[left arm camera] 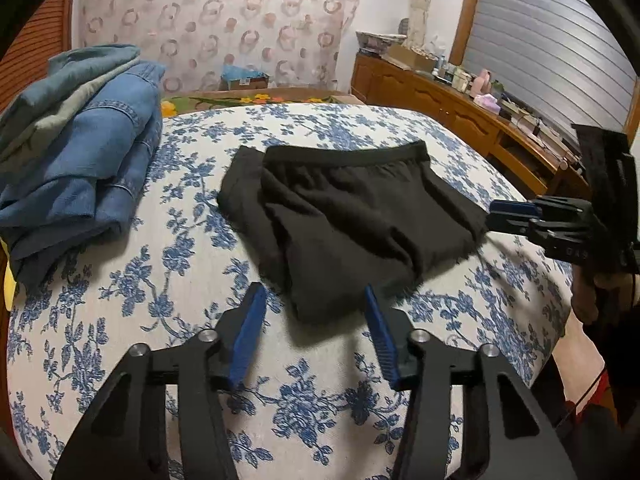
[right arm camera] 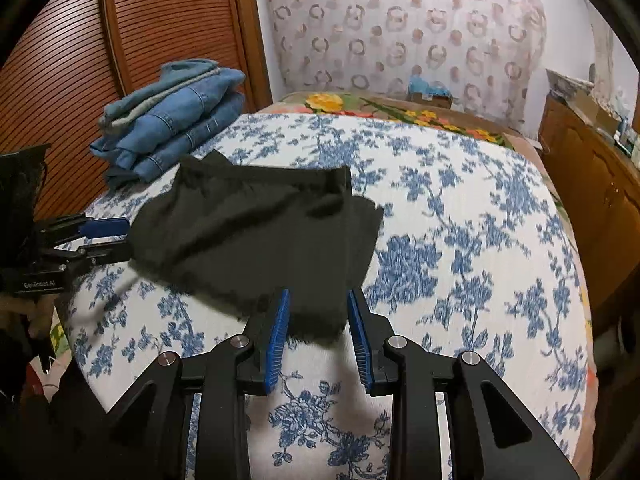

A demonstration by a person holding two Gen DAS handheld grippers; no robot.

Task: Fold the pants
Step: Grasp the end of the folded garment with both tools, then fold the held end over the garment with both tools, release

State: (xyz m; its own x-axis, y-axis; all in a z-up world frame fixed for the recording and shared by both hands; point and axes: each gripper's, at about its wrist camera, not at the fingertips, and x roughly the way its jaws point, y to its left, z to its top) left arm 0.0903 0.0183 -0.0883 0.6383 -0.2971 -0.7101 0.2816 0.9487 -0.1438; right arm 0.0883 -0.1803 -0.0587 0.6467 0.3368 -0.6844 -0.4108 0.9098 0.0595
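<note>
Folded black pants [left arm camera: 352, 216] lie on the blue-flowered bedspread [left arm camera: 168, 320], waistband on the far side. My left gripper [left arm camera: 313, 287] is open low over the bed, its blue pads [left arm camera: 248, 332] on either side of the pants' near corner without pressing on it. In the right wrist view the pants [right arm camera: 256, 232] reach down between the fingertips of my right gripper [right arm camera: 318, 292], which is open with the cloth edge lying loose in the gap. Each gripper shows in the other's view: the right gripper [left arm camera: 496, 218] at the pants' right edge, the left gripper [right arm camera: 120, 240] at their left edge.
A stack of folded blue jeans [left arm camera: 80, 152] sits at the bed's far left corner, before a slatted wooden door [right arm camera: 120, 40]. A wooden sideboard [left arm camera: 460, 112] crowded with small items runs along the right. A flowered blanket [right arm camera: 360, 108] lies beyond the bedspread.
</note>
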